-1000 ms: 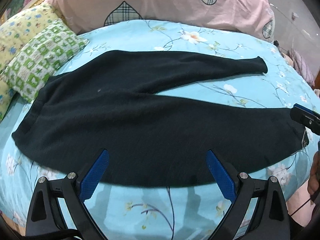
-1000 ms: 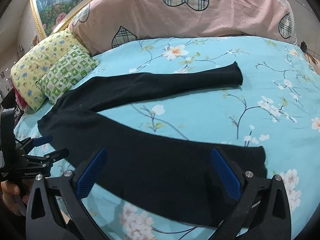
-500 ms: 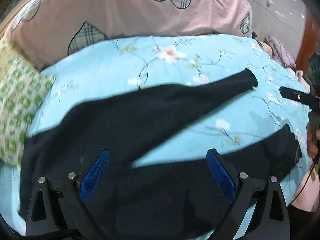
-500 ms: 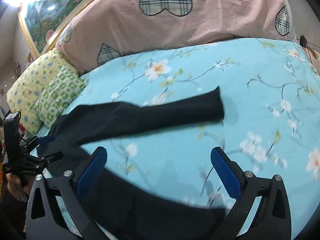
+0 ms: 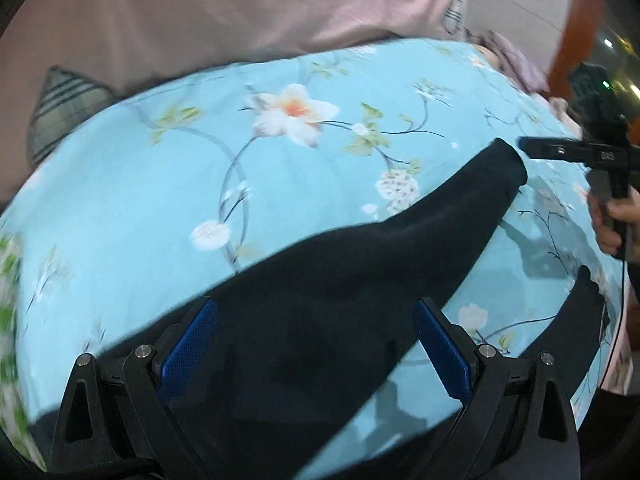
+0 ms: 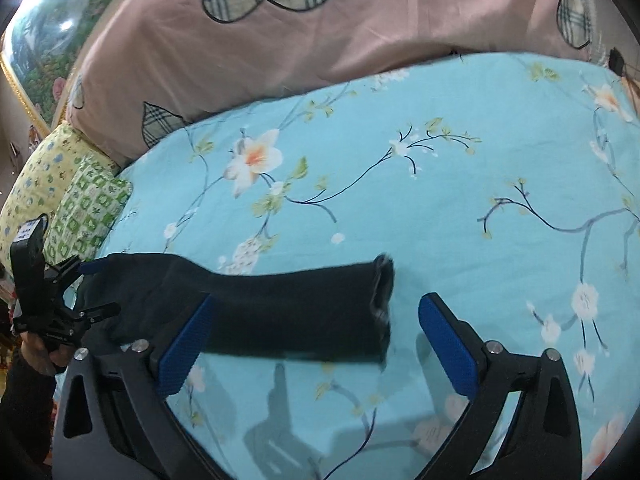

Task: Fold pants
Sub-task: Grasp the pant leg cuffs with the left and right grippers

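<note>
Black pants [image 5: 360,280] lie spread on a light blue floral sheet [image 5: 200,184]. In the left wrist view my left gripper [image 5: 316,350] hovers open over the upper part of the far leg, its blue pads apart with nothing pinched. The far leg's cuff [image 6: 380,300] lies between the fingers of my right gripper [image 6: 316,350]. Those jaws are wide and closing slightly, with the pads clear of the cloth. The near leg's cuff [image 5: 588,300] shows at the right edge. Each gripper appears in the other's view: the right gripper [image 5: 560,152], the left gripper [image 6: 100,288].
A pink quilt with plaid hearts [image 6: 320,48] lies along the back of the bed. A yellow pillow [image 6: 32,192] and a green patterned pillow [image 6: 88,208] sit at the left. A hand [image 5: 616,216] holds the right gripper near the bed's right edge.
Both grippers moved away from the near leg and across the bed to the far leg. The right one now frames its cuff and the left one hangs over its upper part.
</note>
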`<move>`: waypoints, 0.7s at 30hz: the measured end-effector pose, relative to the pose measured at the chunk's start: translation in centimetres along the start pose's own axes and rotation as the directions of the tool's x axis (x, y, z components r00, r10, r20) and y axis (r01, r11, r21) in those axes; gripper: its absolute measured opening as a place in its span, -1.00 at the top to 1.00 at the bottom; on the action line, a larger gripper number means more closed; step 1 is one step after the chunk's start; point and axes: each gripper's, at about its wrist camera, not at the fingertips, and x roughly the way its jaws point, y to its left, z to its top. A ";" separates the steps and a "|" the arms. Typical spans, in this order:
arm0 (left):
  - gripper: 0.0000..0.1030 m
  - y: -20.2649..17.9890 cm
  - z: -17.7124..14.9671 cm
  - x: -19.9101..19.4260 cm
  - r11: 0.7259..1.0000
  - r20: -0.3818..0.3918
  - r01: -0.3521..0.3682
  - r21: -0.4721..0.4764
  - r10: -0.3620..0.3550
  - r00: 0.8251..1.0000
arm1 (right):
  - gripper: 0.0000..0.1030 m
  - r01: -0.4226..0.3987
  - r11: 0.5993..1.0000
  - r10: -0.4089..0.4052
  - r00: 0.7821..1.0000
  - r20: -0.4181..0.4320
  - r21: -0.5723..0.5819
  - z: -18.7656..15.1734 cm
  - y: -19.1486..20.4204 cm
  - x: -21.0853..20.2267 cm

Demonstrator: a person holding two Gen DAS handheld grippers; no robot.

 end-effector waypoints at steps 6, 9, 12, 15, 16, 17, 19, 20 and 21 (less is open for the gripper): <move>-0.90 0.5 3.3 4.6 0.995 -0.077 0.065 0.078 -0.059 0.995 | -0.81 -0.034 0.999 0.032 0.997 -0.073 -0.016 1.4 -1.0 2.3; -0.78 0.5 3.7 7.2 0.989 -0.152 0.112 0.096 -0.096 0.984 | -0.68 -0.054 0.999 0.052 0.993 -0.109 -0.010 1.6 -1.4 3.4; -0.61 0.3 3.6 8.9 0.985 -0.206 0.144 0.092 -0.122 0.971 | -0.35 -0.082 0.997 0.082 0.986 -0.147 0.003 1.4 -1.9 4.4; 0.15 0.0 3.1 8.1 0.978 -0.192 0.181 0.100 -0.159 0.968 | 0.22 -0.080 0.996 0.074 0.985 -0.153 -0.032 1.4 -1.4 4.5; 0.43 -0.2 3.0 7.7 0.978 -0.189 0.185 0.101 -0.164 0.968 | 0.29 -0.079 0.996 0.073 0.987 -0.143 -0.037 1.5 -1.3 4.3; 0.55 -0.3 2.8 7.3 0.977 -0.185 0.185 0.107 -0.163 0.969 | 0.42 -0.078 0.996 0.072 0.989 -0.126 -0.038 1.6 -1.4 3.9; 0.81 -0.5 2.3 6.3 0.978 -0.174 0.178 0.110 -0.157 0.972 | 0.69 -0.079 0.996 0.075 0.993 -0.096 -0.037 1.9 -1.6 3.1; 0.82 -0.8 1.9 5.6 0.978 -0.163 0.182 0.106 -0.164 0.973 | 0.70 -0.082 0.996 0.079 0.994 -0.082 -0.034 2.0 -1.7 2.6; 0.84 -1.0 1.5 4.9 0.978 -0.148 0.183 0.101 -0.167 0.975 | 0.74 -0.083 0.996 0.080 0.994 -0.072 -0.034 2.1 -1.7 2.2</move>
